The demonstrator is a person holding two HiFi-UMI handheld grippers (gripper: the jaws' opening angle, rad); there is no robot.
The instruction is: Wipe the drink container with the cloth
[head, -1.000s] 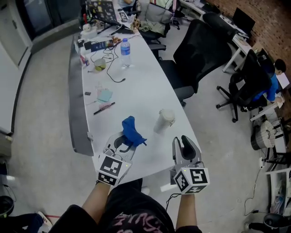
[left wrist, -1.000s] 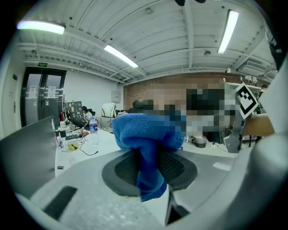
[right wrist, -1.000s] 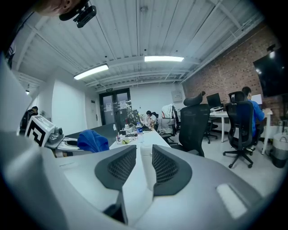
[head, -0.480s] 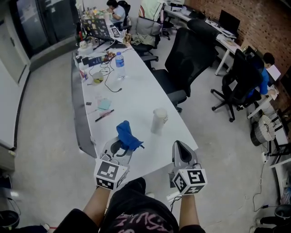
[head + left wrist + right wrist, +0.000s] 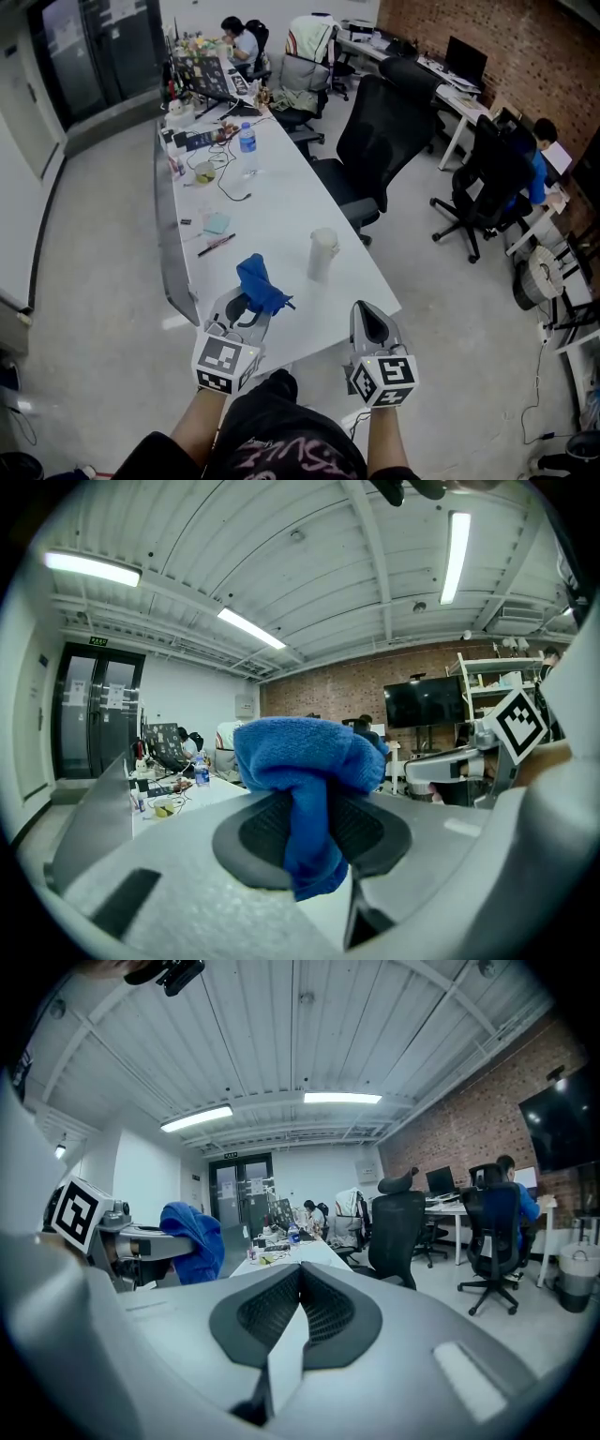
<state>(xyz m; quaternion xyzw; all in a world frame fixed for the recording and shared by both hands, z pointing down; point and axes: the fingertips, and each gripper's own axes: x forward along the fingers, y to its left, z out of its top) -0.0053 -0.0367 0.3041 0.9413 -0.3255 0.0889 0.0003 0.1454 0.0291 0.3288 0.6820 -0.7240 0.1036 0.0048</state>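
Observation:
A pale drink container (image 5: pixel 322 251) stands upright on the long white table (image 5: pixel 281 202), near its right edge. My left gripper (image 5: pixel 249 302) is shut on a bunched blue cloth (image 5: pixel 259 281) and hovers over the table's near end, left of and nearer than the container. In the left gripper view the cloth (image 5: pixel 307 789) bulges above the pinching pads. My right gripper (image 5: pixel 367 312) hangs beyond the table's near right corner, apart from the container. Its jaws have just closed and meet with nothing between them (image 5: pixel 298 1279). The cloth (image 5: pixel 193 1237) also shows at the left of the right gripper view.
Farther along the table are a pen (image 5: pixel 217 246), sticky notes (image 5: pixel 216 223), a cable, a water bottle (image 5: pixel 247 145) and clutter at the far end. A black office chair (image 5: pixel 375 141) stands right of the table. People sit at desks beyond.
Both grippers have drawn back toward me, away from the container. The right jaws, open a second ago, have closed empty. The cloth stays in the left gripper.

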